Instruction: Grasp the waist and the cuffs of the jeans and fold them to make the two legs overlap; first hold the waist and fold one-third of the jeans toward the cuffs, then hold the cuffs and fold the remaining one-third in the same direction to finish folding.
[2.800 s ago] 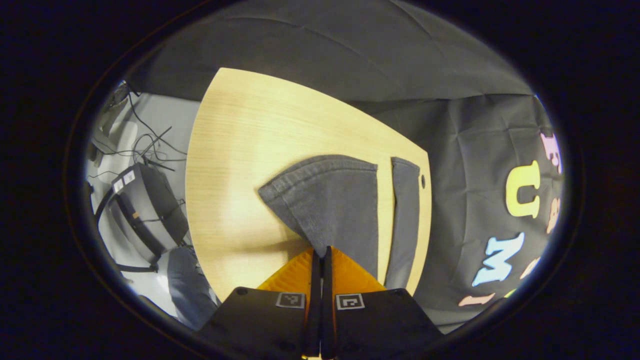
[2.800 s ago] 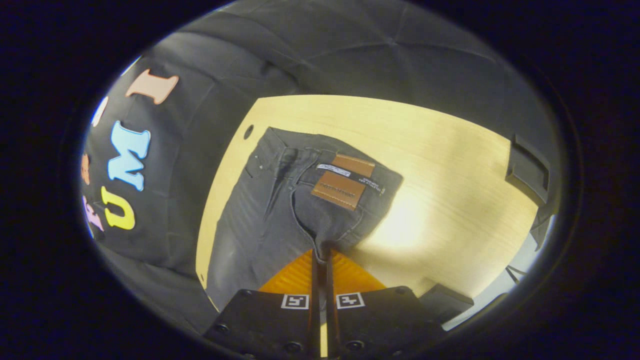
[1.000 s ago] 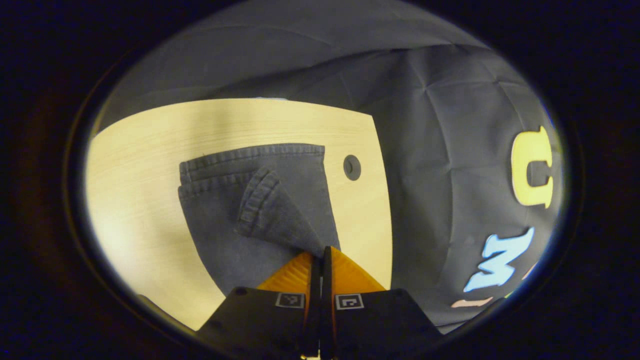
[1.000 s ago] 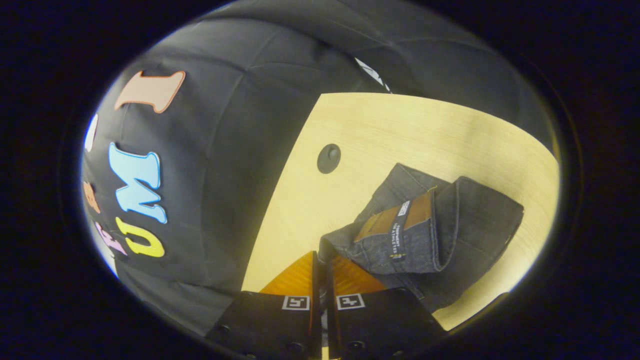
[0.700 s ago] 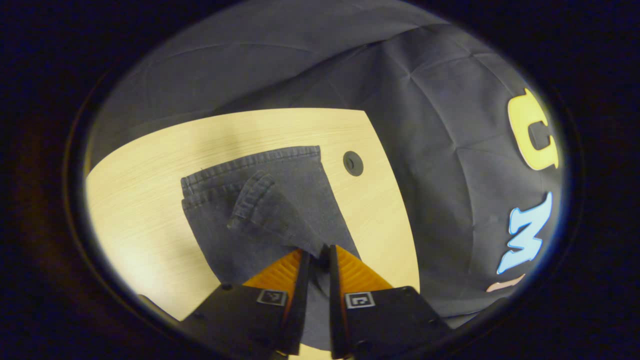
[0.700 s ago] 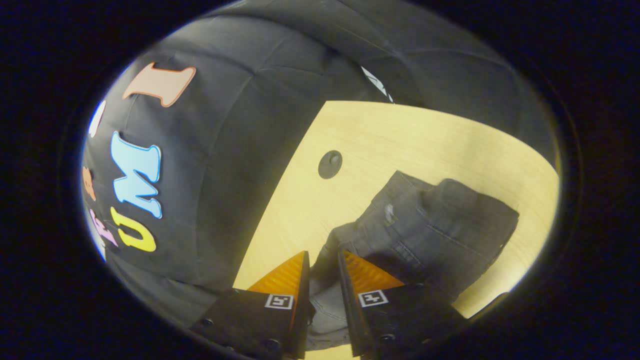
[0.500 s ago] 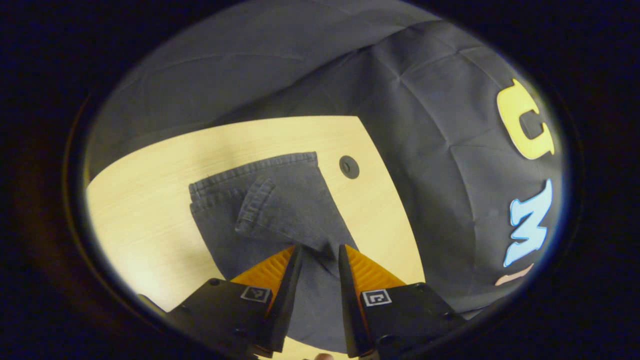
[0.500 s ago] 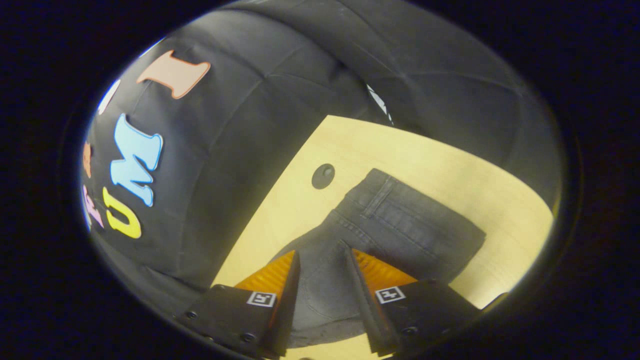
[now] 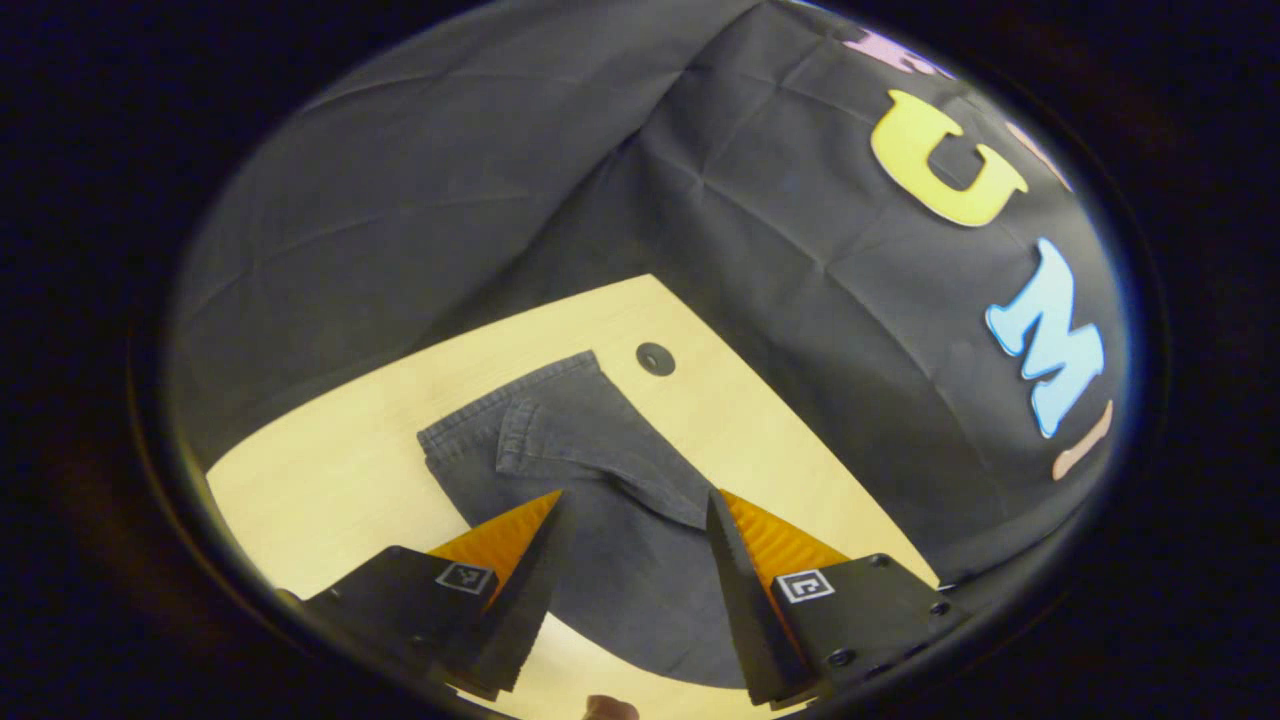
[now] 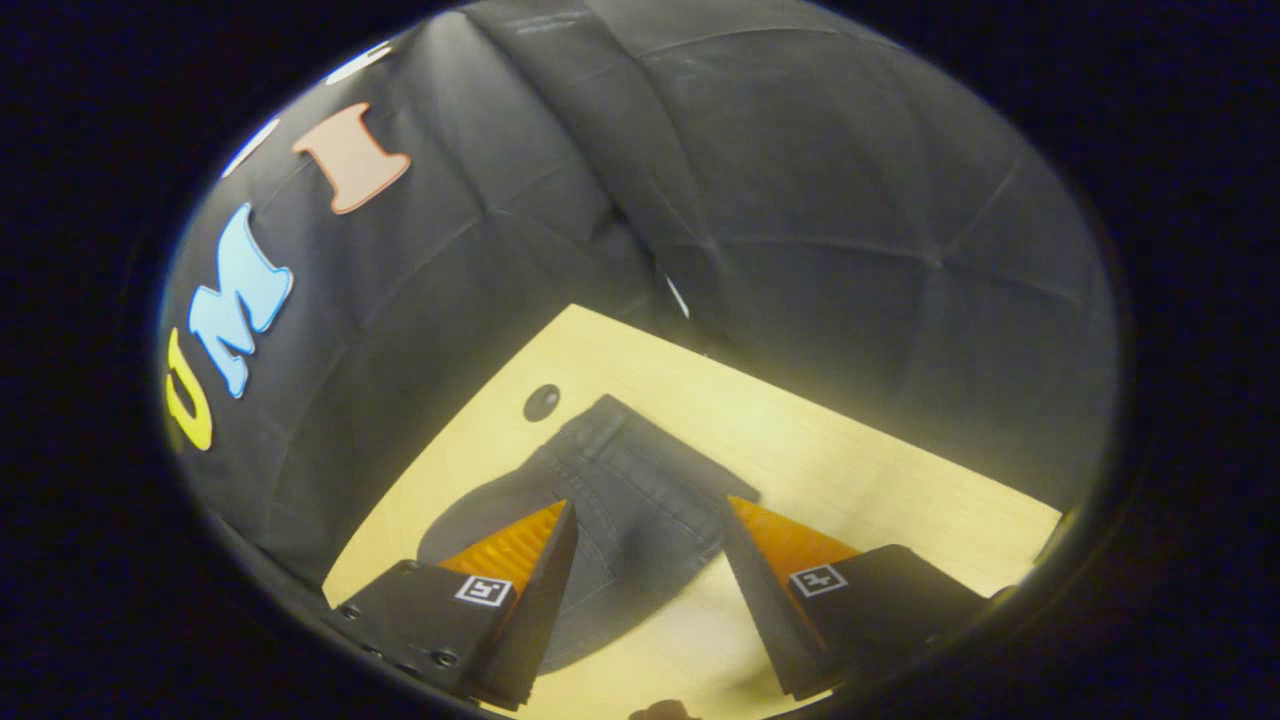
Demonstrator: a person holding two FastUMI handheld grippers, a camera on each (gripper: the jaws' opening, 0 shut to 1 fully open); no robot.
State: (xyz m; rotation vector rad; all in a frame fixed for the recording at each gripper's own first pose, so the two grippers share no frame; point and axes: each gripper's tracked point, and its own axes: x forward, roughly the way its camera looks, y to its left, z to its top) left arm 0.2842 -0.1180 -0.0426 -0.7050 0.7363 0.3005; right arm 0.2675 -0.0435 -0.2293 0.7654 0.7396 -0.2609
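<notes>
- Left gripper view: my left tongs (image 9: 630,500) stand wide apart, holding nothing, raised over the jeans (image 9: 590,500).
- I see the cuffs (image 9: 505,415) at the far end of the garment, one hemmed corner turned back on top of the other leg.
- The dark denim lies flat on the pale wood surface (image 9: 330,480), near its far edge, just beside a round hole (image 9: 655,358) in the wood.
- Right gripper view: my right tongs (image 10: 645,515) are also spread wide and empty, above the jeans (image 10: 640,500).
- From here I see the waist (image 10: 670,450) end, lying flat, with a corner close to the round hole (image 10: 541,402) in the surface (image 10: 900,500).
- Both legs look stacked one over the other; I cannot tell how evenly.
</notes>
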